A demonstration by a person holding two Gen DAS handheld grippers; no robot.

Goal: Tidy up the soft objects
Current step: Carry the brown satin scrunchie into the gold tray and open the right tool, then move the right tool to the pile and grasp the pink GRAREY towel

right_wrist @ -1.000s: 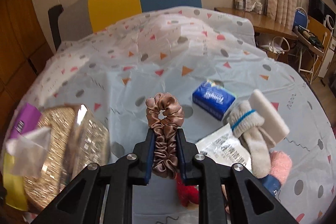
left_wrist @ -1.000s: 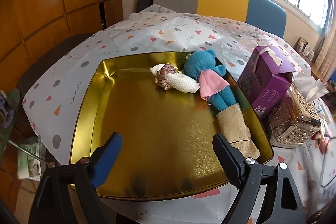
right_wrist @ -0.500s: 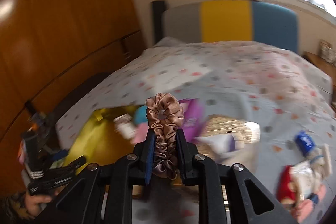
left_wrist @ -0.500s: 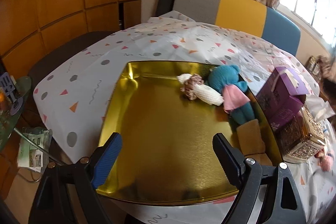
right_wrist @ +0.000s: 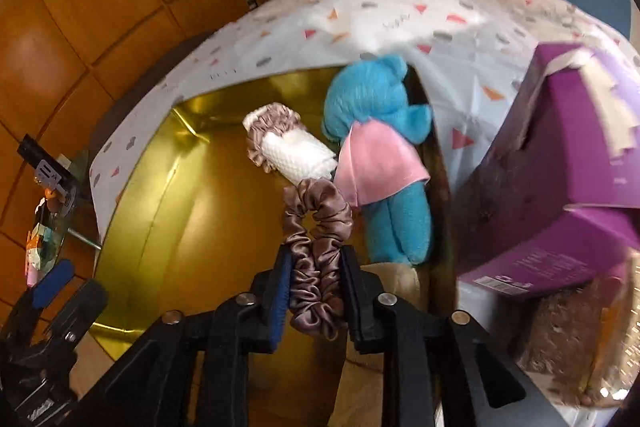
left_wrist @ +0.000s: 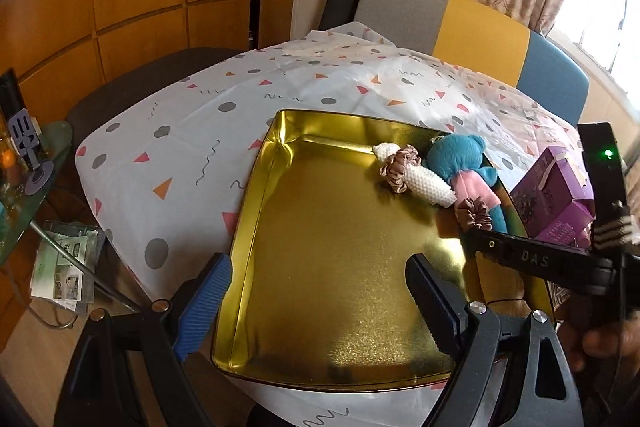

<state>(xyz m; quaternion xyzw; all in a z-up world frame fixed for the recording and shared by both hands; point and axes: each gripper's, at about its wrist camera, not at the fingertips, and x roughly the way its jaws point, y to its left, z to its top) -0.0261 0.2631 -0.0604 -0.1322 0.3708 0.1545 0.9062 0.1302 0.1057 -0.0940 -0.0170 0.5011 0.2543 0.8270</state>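
A gold tray [left_wrist: 320,267] sits on the patterned tablecloth. In it lie a blue teddy in a pink skirt [left_wrist: 460,159], a white knitted roll wrapped in a beige scrunchie [left_wrist: 416,179] and a tan cloth [right_wrist: 396,279]. My right gripper [right_wrist: 316,259] is shut on a mauve satin scrunchie [right_wrist: 316,223] and holds it over the tray beside the teddy's legs; it also shows in the left wrist view [left_wrist: 474,213]. My left gripper [left_wrist: 316,295] is open and empty above the tray's near edge.
A purple tissue box [right_wrist: 560,167] and a glittery gold box [right_wrist: 572,343] stand right of the tray. A grey, yellow and blue chair [left_wrist: 460,23] is behind the table. A glass side table [left_wrist: 24,195] stands at the left.
My right gripper has swung left from the table's right side and carried the scrunchie over the tray. My left gripper has drawn back and left a little.
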